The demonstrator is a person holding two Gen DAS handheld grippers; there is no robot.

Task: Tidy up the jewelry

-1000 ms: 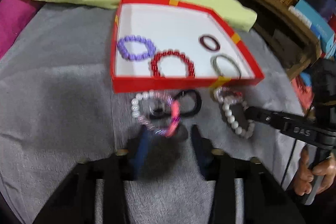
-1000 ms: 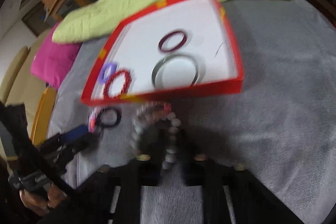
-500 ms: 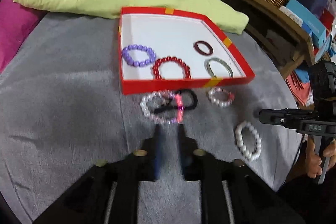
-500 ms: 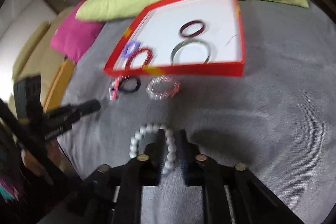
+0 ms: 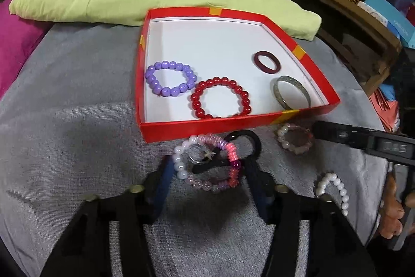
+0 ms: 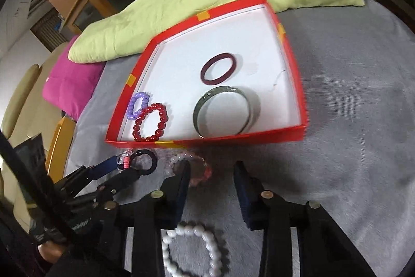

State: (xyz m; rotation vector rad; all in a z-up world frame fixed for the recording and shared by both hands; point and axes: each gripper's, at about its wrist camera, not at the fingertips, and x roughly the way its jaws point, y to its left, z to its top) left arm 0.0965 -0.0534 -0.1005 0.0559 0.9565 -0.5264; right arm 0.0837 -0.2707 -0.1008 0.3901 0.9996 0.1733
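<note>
In the left wrist view, you are holding your left tool spread wide, with its two fingers straddling the pink-and-white beaded bracelet and gripping nothing yet; that bracelet is lying on the grey cloth just in front of the red box, overlapping the black hair tie. Inside the box the purple bead bracelet, red bead bracelet, maroon ring and grey bangle are already lying well apart. To do this grasp well, you are best closing on one side of the bead loop only, away from the tie, so the tie is not being lifted too; beads will likely roll, so be squeezing slowly. In the right wrist view, your right tool is also gaping open and holding nothing, its left finger touching or covering the edge of the small pale pink bracelet, which is lying just before the box wall. The white pearl bracelet is lying on the cloth underneath the tool body, behind the fingertips. You are wanting to shift this tool left so the pink loop's rim is sitting between the fingers, then be lifting clear over the wall and setting it down in the bare part of the box beside the bangle.
</note>
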